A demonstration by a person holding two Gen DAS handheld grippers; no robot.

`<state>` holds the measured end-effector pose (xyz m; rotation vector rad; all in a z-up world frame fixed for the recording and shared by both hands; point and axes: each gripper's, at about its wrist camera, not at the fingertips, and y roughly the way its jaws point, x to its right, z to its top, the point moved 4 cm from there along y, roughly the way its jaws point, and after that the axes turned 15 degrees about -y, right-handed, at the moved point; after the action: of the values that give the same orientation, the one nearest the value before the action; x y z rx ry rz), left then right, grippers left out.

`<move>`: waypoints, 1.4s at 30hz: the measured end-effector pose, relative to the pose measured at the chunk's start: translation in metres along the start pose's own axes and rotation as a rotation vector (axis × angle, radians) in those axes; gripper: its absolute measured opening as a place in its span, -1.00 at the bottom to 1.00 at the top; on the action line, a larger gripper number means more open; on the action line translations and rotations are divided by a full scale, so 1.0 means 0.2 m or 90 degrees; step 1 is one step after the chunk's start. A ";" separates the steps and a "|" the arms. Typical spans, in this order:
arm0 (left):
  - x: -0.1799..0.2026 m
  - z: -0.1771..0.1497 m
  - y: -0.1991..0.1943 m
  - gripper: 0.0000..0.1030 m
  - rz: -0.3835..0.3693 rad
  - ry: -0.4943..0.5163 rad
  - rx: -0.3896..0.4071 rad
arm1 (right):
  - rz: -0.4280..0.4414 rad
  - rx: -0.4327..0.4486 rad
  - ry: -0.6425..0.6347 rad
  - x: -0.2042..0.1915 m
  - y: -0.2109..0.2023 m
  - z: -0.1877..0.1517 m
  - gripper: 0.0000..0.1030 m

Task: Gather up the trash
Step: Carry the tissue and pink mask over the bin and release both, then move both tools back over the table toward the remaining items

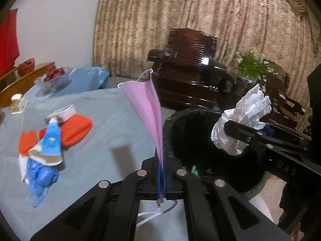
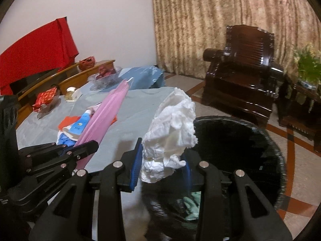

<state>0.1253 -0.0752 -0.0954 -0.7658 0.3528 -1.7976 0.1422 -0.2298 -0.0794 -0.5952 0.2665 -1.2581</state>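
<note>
Left gripper (image 1: pixel 161 177): my jaws are clenched flat on the bottom tip of the pink face mask (image 1: pixel 147 110), which stands up from them like a fan.
Mask strap: one ear loop (image 1: pixel 154 214) dangles below my jaws over the table edge; I judge it could snag on the table or the bin rim as I swing across.
Right gripper (image 2: pixel 160 166): my blue pads are closed on the crumpled white tissue (image 2: pixel 170 130), holding it above the near edge of the bin.
Tissue grip: only the lower folds sit between the pads and most of the wad stands above them, so a quick tilt might let it slip out short of the opening.
Black bin (image 2: pixel 260 146): it stands on the floor just beside the table, lined in black, with something greenish already inside.
Crowding: both grippers are near each other by the bin; if I release together, they could knock.
Table (image 1: pixel 104 124): still holds a blue glove (image 1: pixel 41 178), orange packets (image 1: pixel 77 127) and a blue-and-white wrapper (image 1: pixel 50 140), all left to collect.
</note>
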 end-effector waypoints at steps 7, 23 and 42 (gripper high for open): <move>0.22 0.03 0.13 -0.97 -0.047 0.036 -0.010 | -0.058 -0.012 0.034 0.24 -0.04 -0.09 -0.35; 0.42 0.03 0.37 0.18 -0.092 0.042 -0.047 | -0.159 -0.072 0.088 0.51 -0.02 -0.33 0.46; -0.02 0.17 0.05 0.60 0.011 0.010 0.053 | -0.109 -0.014 0.068 0.23 0.00 -0.11 0.89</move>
<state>0.1562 -0.0700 -0.0771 -0.6881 0.2922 -1.7919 0.1460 -0.2797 -0.0920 -0.5795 0.3244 -1.4569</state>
